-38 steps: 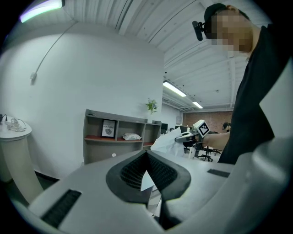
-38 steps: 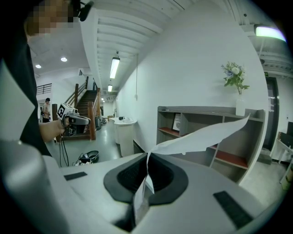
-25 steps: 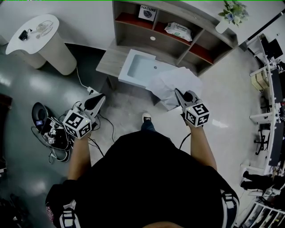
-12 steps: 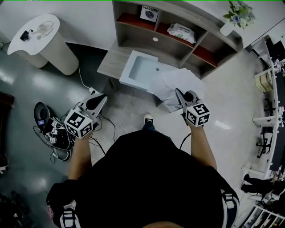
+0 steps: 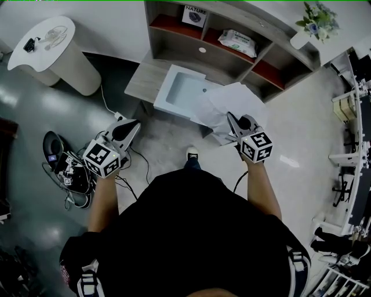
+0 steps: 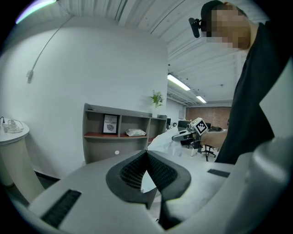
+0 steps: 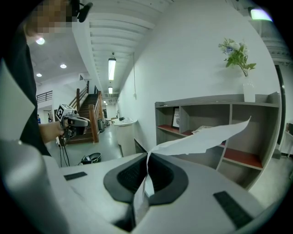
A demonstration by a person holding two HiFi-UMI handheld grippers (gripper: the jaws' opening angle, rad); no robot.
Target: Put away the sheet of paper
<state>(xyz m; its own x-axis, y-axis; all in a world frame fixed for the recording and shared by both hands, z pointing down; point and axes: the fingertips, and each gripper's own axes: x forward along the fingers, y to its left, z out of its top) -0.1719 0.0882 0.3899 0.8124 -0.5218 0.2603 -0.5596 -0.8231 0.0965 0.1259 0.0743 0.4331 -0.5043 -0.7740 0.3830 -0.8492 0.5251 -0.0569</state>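
A white sheet of paper (image 5: 235, 104) hangs in the air in front of the grey shelf unit (image 5: 232, 23). One corner of it is pinched in my right gripper (image 5: 230, 119), which is shut on it. In the right gripper view the paper (image 7: 206, 138) rises out from between the shut jaws of the right gripper (image 7: 147, 157) and fans toward the shelves. The sheet overlaps the right end of an open white drawer (image 5: 179, 88). My left gripper (image 5: 133, 124) is out to the left over the floor. Its jaws meet with nothing between them, as the left gripper view shows of the left gripper (image 6: 146, 153).
The shelves hold a framed picture (image 5: 194, 16) and a pack of wipes (image 5: 237, 39), with a vase of flowers (image 5: 316, 23) on top. A round white table (image 5: 49, 43) stands at the left. Cables and a power strip (image 5: 69, 174) lie on the floor. Desks and chairs (image 5: 348, 133) line the right side.
Both grippers have edged a little toward the shelf unit, the paper going along with the right one. Neither grip has changed.
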